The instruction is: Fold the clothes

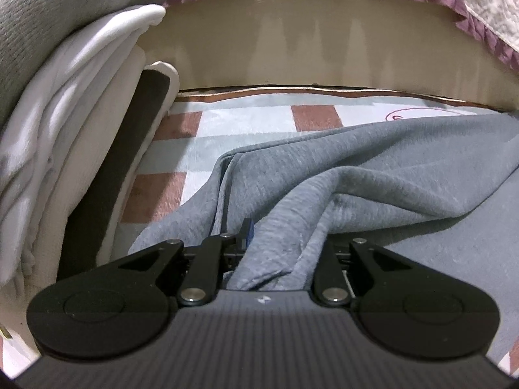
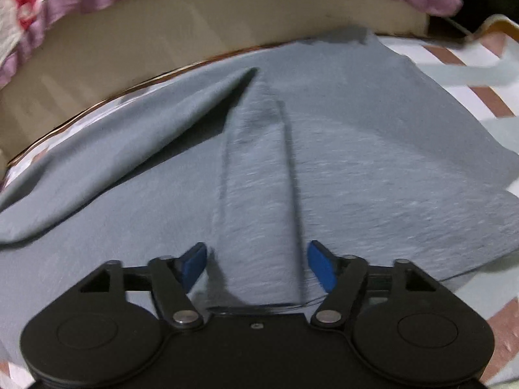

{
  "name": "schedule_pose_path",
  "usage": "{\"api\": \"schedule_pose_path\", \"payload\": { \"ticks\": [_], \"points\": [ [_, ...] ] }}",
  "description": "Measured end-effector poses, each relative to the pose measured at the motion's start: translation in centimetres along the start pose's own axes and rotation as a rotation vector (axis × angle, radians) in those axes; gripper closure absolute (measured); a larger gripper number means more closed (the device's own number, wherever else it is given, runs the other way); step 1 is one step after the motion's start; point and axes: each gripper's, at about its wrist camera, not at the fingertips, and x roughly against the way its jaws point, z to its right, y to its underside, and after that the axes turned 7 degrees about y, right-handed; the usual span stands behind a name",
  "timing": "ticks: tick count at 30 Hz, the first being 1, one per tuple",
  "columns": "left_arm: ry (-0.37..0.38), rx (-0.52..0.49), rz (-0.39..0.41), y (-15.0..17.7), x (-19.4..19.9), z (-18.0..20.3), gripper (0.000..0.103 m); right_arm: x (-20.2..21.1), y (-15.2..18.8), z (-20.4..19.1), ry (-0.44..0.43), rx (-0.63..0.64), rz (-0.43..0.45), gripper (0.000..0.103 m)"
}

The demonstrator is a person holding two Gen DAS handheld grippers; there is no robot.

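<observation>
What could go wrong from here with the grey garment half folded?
1. The left gripper is shut on a bunched fold of the grey garment; pulling may drag the laid part out of shape.
2. The right gripper stands open astride a narrow strip; closing here could pinch the layer underneath too.
3. The garment's far edge lies against the bed base, so it may catch there.
</observation>
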Motion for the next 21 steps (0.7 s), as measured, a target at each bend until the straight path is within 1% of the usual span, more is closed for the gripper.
{"api": "schedule_pose_path", "payload": {
  "ticks": [1, 2, 3, 4, 5, 6, 9, 13, 15, 16, 19, 21],
  "points": [
    [0.001, 0.005, -0.001, 0.0, 0.0, -0.1, 0.086, -0.2, 0.3, -0.5, 0.001, 0.028, 0.016, 0.015],
    [0.001, -0.001, 0.001, 0.1, 0.0, 0.0, 0.086, -0.3, 0.6, -1.4, 0.045, 0.096, 0.044, 0.021],
    [0.001, -0.007, 0.003, 0.1, 0.0, 0.1, 0.088, -0.4, 0.8, -2.3, 0.087, 0.162, 0.073, 0.037],
    [0.0, -0.014, 0.005, 0.2, 0.0, 0.2, 0.089, -0.1, 0.8, -3.2, 0.121, 0.216, 0.106, 0.056],
    [0.0, -0.025, 0.012, 0.2, 0.2, 0.4, 0.093, 0.2, 0.8, -3.9, 0.156, 0.261, 0.139, 0.095],
    [0.004, -0.036, 0.019, 0.1, 0.5, 0.6, 0.095, 0.8, 0.3, -4.1, 0.194, 0.262, 0.17, 0.099],
    [0.011, -0.056, 0.042, -0.4, 1.6, 1.0, 0.095, 2.7, -2.0, -4.2, 0.288, 0.285, 0.265, 0.098],
    [0.039, -0.059, 0.053, -1.1, 3.1, 1.0, 0.095, 5.5, -8.2, -1.7, 0.362, 0.245, 0.321, 0.098],
    [0.049, -0.075, 0.04, -1.9, 3.1, 0.9, 0.095, 6.1, -11.7, -0.3, 0.406, 0.24, 0.32, 0.098],
    [0.056, -0.077, 0.029, -2.5, 2.8, 0.6, 0.095, 5.9, -14.0, 0.5, 0.427, 0.239, 0.307, 0.098],
    [0.099, -0.016, -0.016, -4.1, 1.2, -0.8, 0.095, 4.8, -20.7, 2.2, 0.491, 0.233, 0.261, 0.099],
    [0.112, 0.038, -0.034, -4.9, 0.2, -1.6, 0.094, 4.0, -24.1, 2.0, 0.523, 0.253, 0.234, 0.099]
  ]
}}
